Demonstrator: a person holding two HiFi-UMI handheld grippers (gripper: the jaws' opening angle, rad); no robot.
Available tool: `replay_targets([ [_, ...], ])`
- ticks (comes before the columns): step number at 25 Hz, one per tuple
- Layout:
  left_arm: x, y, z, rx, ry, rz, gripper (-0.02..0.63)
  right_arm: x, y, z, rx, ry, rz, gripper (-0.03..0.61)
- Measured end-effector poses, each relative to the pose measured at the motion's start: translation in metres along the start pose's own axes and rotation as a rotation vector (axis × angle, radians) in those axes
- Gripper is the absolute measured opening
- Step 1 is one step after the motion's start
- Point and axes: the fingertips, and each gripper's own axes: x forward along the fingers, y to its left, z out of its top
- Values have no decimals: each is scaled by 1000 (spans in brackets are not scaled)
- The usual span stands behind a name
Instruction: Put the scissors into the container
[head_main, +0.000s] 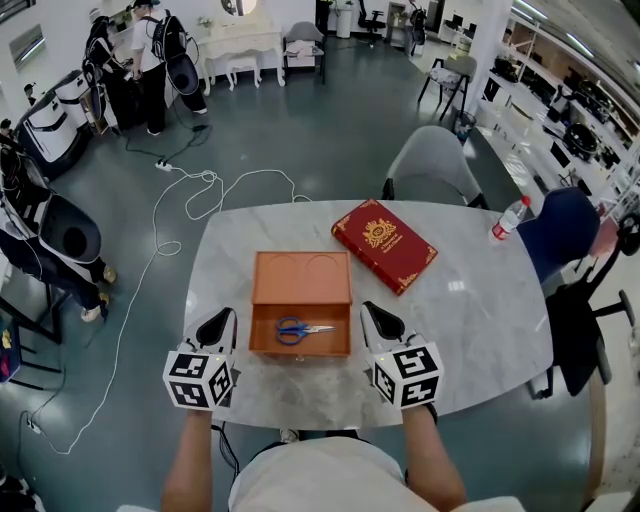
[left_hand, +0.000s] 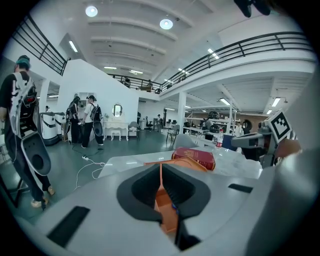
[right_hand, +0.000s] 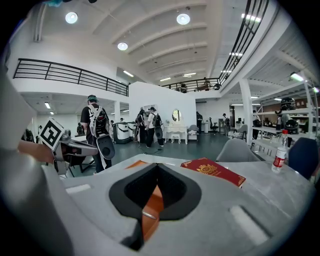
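Observation:
Blue-handled scissors lie flat inside the orange container, whose lid is folded back away from me. My left gripper rests just left of the container and my right gripper just right of it, both near the table's front edge. Each is shut with nothing held. In the left gripper view only a thin slit shows between the black pads, with the orange container behind it. The right gripper view shows the same: closed pads and a sliver of the container.
A red book lies on the marble table behind the container to the right. A water bottle stands at the far right edge. A grey chair and a blue chair stand round the table. Cables and people are on the floor to the left.

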Motion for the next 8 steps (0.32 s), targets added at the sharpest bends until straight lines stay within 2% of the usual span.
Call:
replay_targets([
  [8, 2, -3, -3, 6, 8, -11, 21, 0, 0, -1, -2, 2, -2, 5],
])
